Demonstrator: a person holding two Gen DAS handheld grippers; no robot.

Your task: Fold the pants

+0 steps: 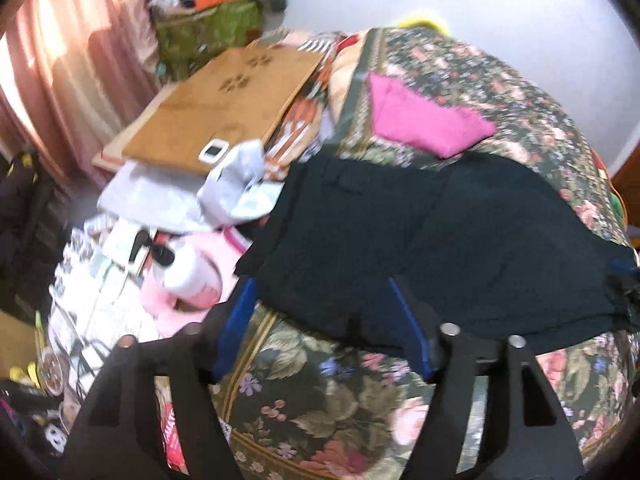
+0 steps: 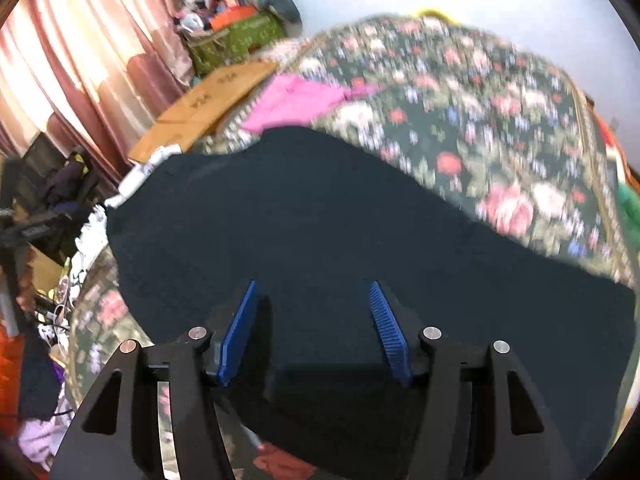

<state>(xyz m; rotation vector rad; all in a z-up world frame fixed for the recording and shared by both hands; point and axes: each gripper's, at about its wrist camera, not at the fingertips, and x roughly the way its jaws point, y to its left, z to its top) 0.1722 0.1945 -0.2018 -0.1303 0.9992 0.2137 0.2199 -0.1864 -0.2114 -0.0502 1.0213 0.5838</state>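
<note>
Black pants (image 1: 432, 248) lie spread across the near part of a floral bedspread (image 1: 500, 92), running left to right, with their near edge hanging just over the bedspread's front. In the right wrist view the pants (image 2: 320, 232) fill the middle of the frame. The left gripper (image 1: 320, 312) stands with its blue fingers (image 1: 236, 328) wide apart at the near edge of the pants; the cloth overlaps the finger tips, and nothing is clamped. The right gripper (image 2: 314, 320) is likewise spread, its blue fingers (image 2: 390, 336) apart above the black cloth, holding nothing. A folded pink garment (image 1: 420, 120) lies on the bedspread beyond the pants, apart from them. To the far left, a brown board (image 1: 224, 108) rests off the bedspread's edge, with a small white device (image 1: 214, 151) on its near corner and grey clothing (image 1: 240, 188) just beside it. A pink curtain (image 1: 76, 60) hangs at far left. Both views are blurred.
</note>
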